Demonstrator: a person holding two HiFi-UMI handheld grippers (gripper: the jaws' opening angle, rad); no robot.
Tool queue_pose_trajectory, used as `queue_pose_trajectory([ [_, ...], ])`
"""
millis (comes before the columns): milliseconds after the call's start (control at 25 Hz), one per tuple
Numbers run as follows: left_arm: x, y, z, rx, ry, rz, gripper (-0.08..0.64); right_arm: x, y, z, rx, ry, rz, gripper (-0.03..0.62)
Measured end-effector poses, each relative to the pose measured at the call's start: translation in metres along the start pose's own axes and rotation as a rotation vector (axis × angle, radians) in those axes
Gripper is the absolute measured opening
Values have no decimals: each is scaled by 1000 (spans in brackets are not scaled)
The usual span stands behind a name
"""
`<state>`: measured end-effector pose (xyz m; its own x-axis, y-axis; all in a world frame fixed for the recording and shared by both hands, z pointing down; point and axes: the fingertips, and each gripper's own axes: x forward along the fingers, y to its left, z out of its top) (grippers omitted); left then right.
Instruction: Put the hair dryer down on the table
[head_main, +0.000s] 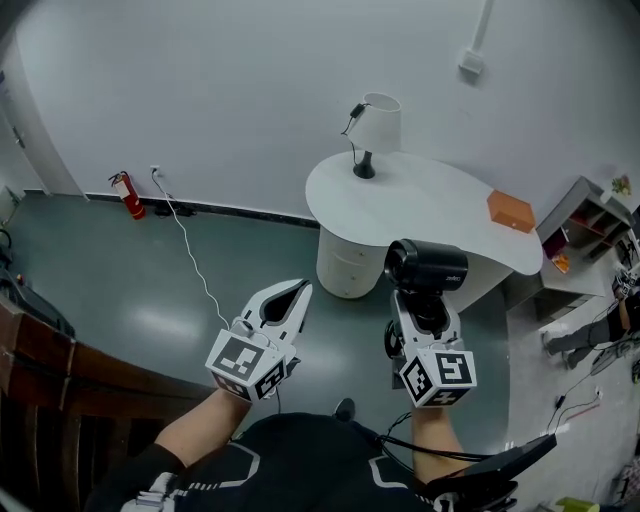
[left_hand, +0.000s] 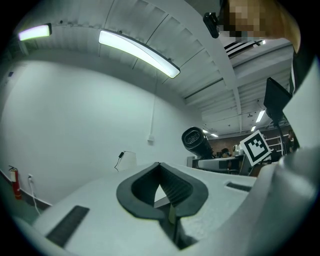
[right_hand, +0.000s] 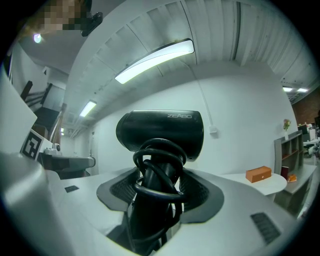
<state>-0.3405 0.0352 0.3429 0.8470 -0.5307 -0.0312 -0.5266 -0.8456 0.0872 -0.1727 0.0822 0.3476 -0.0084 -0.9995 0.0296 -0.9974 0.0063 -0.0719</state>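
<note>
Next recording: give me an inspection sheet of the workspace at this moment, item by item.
Surface: white curved table, mostly bare.
Job's things: black hair dryer held up, not yet set on the table.
Clutter: white lamp and orange box on the table.
Grippers: right gripper shut on the hair dryer's handle; left gripper shut, empty.
Cables: the dryer's cord is coiled round its handle; a white cable trails from the wall across the floor.
Surroundings: fire extinguisher by the wall, shelf unit at the right.
</note>
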Motion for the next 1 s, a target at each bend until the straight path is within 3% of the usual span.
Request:
queue_pose_trajectory([
  [1000, 163, -83, -6, 33, 33, 12, 6, 10, -164, 14, -5, -6, 61, 259],
])
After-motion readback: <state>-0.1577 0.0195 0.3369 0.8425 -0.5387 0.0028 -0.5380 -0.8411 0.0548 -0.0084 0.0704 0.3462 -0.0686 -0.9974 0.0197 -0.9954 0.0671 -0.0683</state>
